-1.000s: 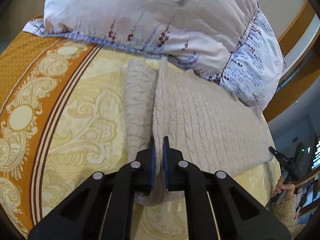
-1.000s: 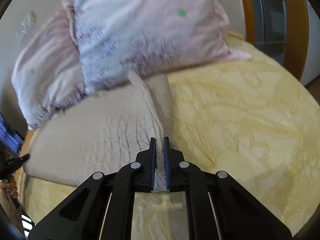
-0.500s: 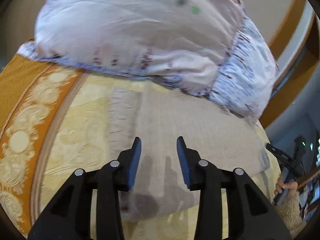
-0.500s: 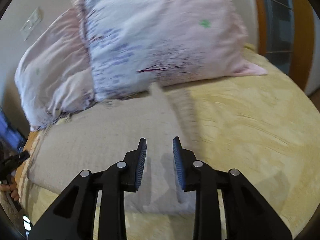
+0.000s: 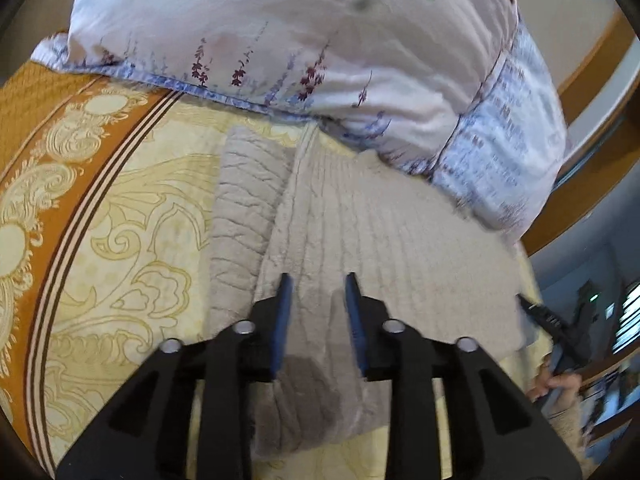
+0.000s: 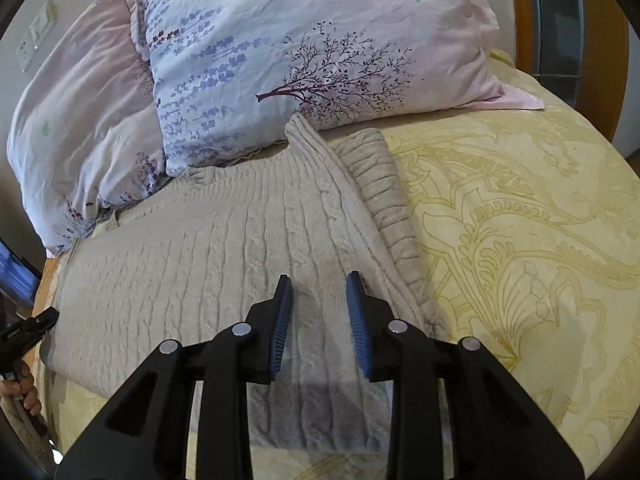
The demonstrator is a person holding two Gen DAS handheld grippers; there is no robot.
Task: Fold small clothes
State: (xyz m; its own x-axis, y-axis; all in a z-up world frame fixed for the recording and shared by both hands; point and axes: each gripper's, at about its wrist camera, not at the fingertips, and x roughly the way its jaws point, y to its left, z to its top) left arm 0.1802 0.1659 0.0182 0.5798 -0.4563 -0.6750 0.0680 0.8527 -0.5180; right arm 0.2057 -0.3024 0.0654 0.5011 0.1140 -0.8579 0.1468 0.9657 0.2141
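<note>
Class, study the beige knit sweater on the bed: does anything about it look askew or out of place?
Mostly tidy. The sweater lies flat, but its folded-over layer sits slantwise, leaving a ribbed strip exposed, and its top touches the pillow.

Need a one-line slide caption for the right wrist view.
Right gripper opening above the folded beige knit sweater on the yellow bedspread, nothing between its jaws, floral pillows behind.
</note>
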